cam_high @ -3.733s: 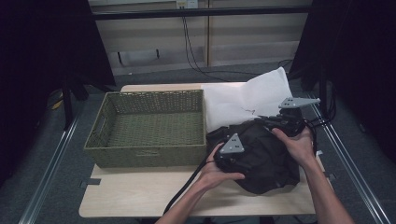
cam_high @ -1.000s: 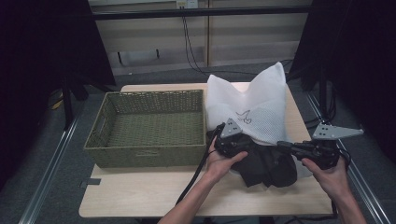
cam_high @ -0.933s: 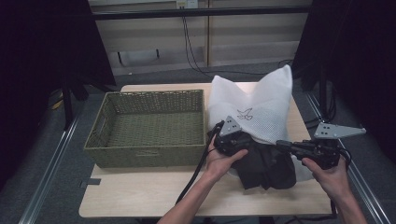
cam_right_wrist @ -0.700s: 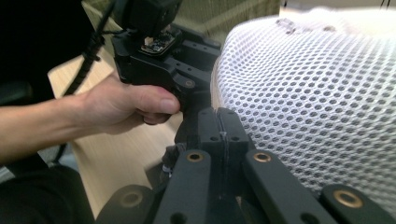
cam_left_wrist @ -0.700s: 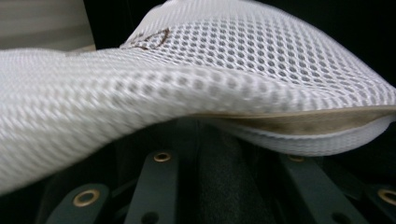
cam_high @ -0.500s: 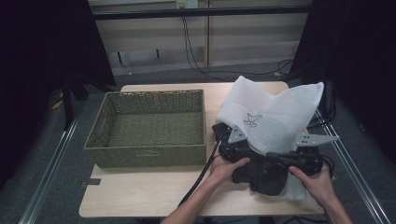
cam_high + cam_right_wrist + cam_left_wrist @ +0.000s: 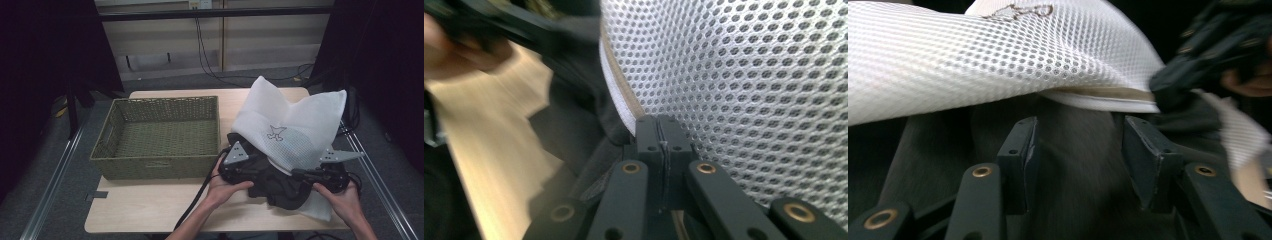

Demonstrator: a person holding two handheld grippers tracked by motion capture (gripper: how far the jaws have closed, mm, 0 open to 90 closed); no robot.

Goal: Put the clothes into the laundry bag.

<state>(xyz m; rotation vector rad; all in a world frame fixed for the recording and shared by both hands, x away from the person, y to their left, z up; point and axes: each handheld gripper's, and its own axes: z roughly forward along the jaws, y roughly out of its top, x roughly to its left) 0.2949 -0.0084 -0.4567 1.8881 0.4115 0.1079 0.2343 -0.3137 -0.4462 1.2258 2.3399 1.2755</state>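
Note:
A white mesh bag (image 7: pixel 295 125) stands bunched up on the right of the table, draped over a dark garment (image 7: pixel 280 187). My right gripper (image 7: pixel 296 173) is shut on the bag's taped rim (image 7: pixel 616 95), holding the mouth up above the garment (image 7: pixel 569 130); the jaws (image 7: pixel 658 125) are pressed together. My left gripper (image 7: pixel 257 170) reaches in from the left under the bag's rim. Its jaws (image 7: pixel 1078 132) have just been opening and stand apart, with the dark garment (image 7: pixel 1073 200) lying between and behind them, pads not pressing. Mesh (image 7: pixel 998 55) hangs right above them.
A green wicker basket (image 7: pixel 160 167) sits empty on the left half of the wooden table (image 7: pixel 150 210). Cables trail from both grippers over the front edge. Metal rails run along both sides of the table.
The right hand has come down and in with the bag's rim, so the bag now hangs over the garment. The left gripper has pushed right under the rim.

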